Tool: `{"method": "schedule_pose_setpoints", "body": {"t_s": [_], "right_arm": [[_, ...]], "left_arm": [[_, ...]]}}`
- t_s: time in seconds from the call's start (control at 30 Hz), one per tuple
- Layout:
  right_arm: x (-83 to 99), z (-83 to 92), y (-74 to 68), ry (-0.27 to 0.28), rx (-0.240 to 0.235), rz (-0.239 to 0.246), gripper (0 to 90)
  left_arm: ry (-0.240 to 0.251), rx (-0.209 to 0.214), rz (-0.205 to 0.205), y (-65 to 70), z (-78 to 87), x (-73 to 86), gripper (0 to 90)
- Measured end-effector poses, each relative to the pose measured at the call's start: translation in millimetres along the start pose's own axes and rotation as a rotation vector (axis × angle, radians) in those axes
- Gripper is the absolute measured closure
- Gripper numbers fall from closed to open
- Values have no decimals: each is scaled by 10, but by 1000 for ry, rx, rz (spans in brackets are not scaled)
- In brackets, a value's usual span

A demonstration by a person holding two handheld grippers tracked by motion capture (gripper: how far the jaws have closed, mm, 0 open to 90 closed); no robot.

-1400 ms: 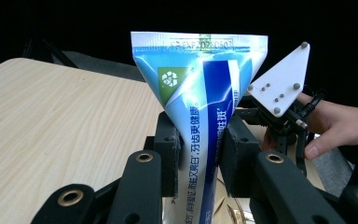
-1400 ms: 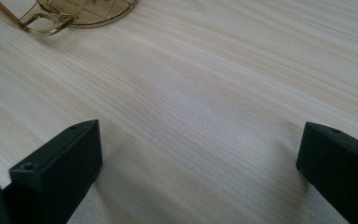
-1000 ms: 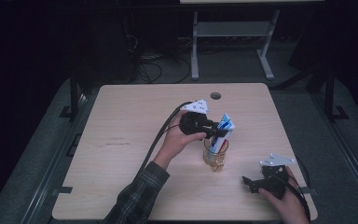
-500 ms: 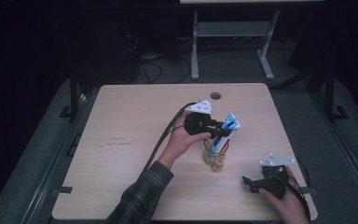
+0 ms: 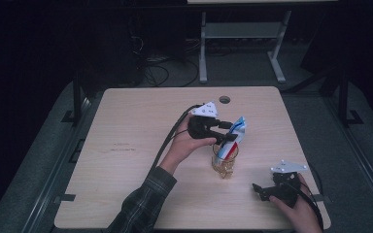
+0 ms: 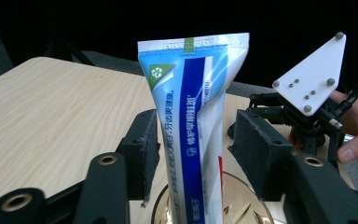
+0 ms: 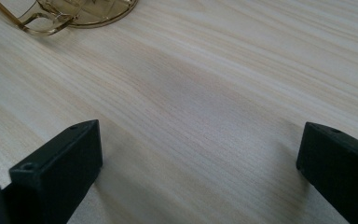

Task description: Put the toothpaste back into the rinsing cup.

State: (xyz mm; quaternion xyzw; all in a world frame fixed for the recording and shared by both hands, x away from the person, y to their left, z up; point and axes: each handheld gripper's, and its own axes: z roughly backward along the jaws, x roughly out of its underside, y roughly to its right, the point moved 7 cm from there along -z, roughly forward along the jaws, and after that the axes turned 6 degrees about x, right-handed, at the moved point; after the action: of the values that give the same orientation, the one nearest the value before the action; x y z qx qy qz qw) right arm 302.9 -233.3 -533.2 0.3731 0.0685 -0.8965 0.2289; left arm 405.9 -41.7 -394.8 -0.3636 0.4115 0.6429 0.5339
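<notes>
— From up high, where's the toothpaste tube?
— Standing in the glass cup on the table.

— And the left tool?
— Just opened; the tube stands between, pads not squeezing.

— The right tool?
— Wide apart over bare table.

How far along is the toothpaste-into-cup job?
Done: the toothpaste tube stands upright in the amber glass cup. In hand: the left gripper has just been opening its jaws; the tube sits between them, a gap at the one pad, the other close beside it. Left: backing that gripper away. The right gripper rests open on the table.
</notes>
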Motion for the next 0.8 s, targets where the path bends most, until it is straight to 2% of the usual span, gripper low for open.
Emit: {"method": "schedule_pose_setpoints", "body": {"t_s": [0.2,0.37,0.6,0.8], "right_arm": [[0,0,0,0,0,0,0],[0,0,0,0,0,-1,0],[0,-1,2,0,2,1,0],[2,1,1,0,2,1,0]], "left_arm": [[-8,-36,13,-27,132,14,430],[-35,-81,20,-22,281,99,402],[-60,-118,45,-15,505,231,387],[-80,-176,65,-13,717,342,358]]}}
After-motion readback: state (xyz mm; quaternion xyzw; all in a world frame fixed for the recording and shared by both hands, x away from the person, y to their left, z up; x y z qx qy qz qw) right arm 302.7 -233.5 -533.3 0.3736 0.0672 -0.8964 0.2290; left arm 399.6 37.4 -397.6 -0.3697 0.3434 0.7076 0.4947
